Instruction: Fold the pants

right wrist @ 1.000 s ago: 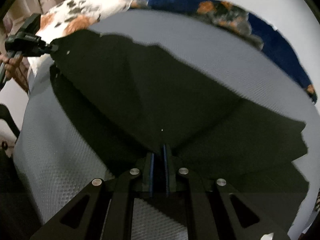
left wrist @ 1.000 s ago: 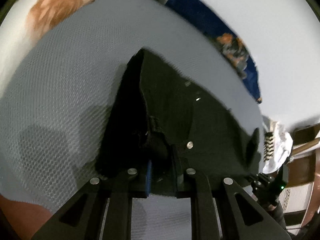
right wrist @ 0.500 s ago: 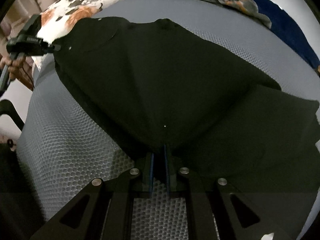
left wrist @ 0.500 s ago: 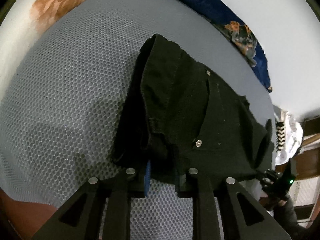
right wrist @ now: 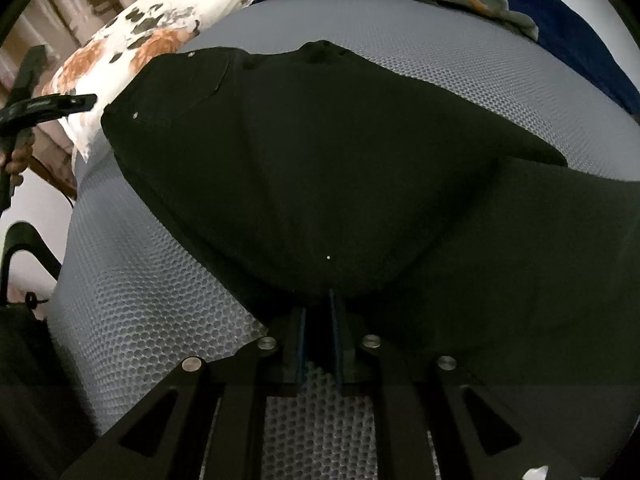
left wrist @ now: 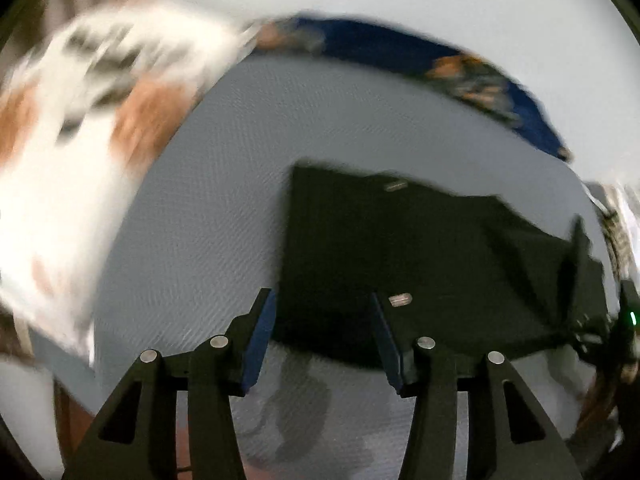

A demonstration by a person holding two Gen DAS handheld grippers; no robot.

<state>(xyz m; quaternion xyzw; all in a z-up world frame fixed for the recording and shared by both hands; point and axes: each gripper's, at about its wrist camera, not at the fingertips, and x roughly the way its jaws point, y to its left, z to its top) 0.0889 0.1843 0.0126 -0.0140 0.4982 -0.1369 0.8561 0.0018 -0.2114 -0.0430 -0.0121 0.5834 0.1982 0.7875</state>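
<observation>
Nearest the right wrist camera, the right tongs (right wrist: 319, 330) are seen clenched on a fold of the black pants (right wrist: 320, 168), the blue-edged pads pinching the cloth at its near edge. The fabric is drawn into creases that run from that pinch, and the rest of the garment is spread flat across the grey honeycomb-patterned bed cover (right wrist: 152, 304), with one leg trailing off to the right. Small metal rivets are visible near the waistband at the far left of the garment.

In the blurred left wrist view, the left tongs (left wrist: 322, 320) are shown released, their jaws having just been opening; nothing is pressed between the pads, and the edge of the pants (left wrist: 400, 248) is seen lying on the bed cover (left wrist: 208, 208) beyond and below the gap. In the right wrist view the same left tongs (right wrist: 86, 100) are seen held clear of the waistband, just beside it, with the person's hand (right wrist: 18, 158) on the handle.

Farther back, a white pillow with orange and grey flowers (right wrist: 132, 40) is seen at the left, and a dark blue floral blanket (right wrist: 560, 20) is bunched along the far edge against a pale wall.
</observation>
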